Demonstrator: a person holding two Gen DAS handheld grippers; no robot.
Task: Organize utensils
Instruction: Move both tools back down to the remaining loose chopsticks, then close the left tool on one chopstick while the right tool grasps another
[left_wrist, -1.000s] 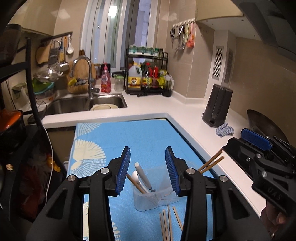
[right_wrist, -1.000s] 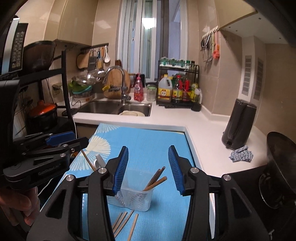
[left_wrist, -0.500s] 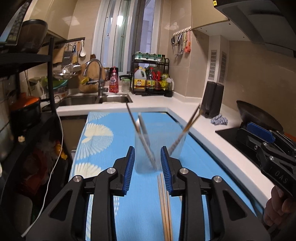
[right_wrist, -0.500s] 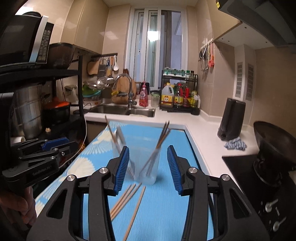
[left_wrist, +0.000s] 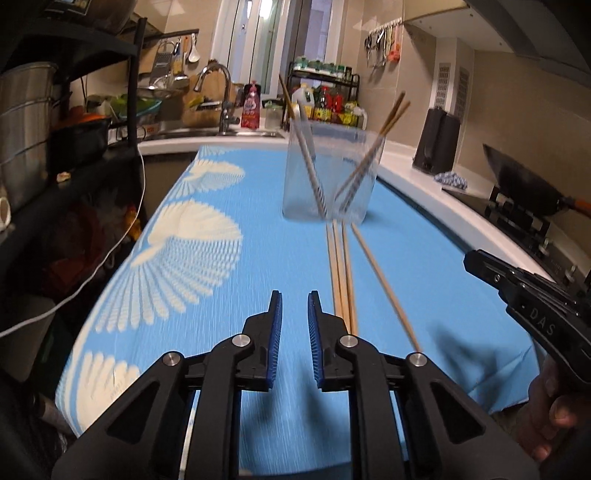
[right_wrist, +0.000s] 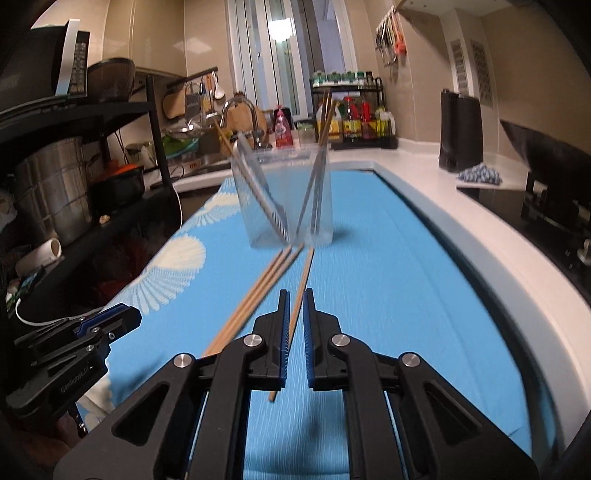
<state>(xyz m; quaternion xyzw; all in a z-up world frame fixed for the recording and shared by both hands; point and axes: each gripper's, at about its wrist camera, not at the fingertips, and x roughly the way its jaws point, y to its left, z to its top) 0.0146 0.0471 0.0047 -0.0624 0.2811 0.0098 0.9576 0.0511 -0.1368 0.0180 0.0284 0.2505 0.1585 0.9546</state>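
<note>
Kitchen worktop (left_wrist: 402, 162) under a blue cloth (left_wrist: 258, 229) printed with white fans; we take the clear plastic cup (right_wrist: 284, 199), standing mid-cloth, as our landmark. It already holds leaning chopsticks and a pale utensil. Four loose chopsticks lie on the cloth just in front of it: three bunched (left_wrist: 341, 273), one apart (right_wrist: 301, 291).

We judge the risk to be a thin stick slipping or pivoting out of a near-end pinch, or its far tip knocking the light cup over.

Our right gripper (right_wrist: 294, 299) has its fingers nearly together around the single chopstick; whether the pads press it, we cannot tell. Our left gripper (left_wrist: 294, 301), beside the bunch, is closing on nothing, a narrow gap between its fingers.
</note>
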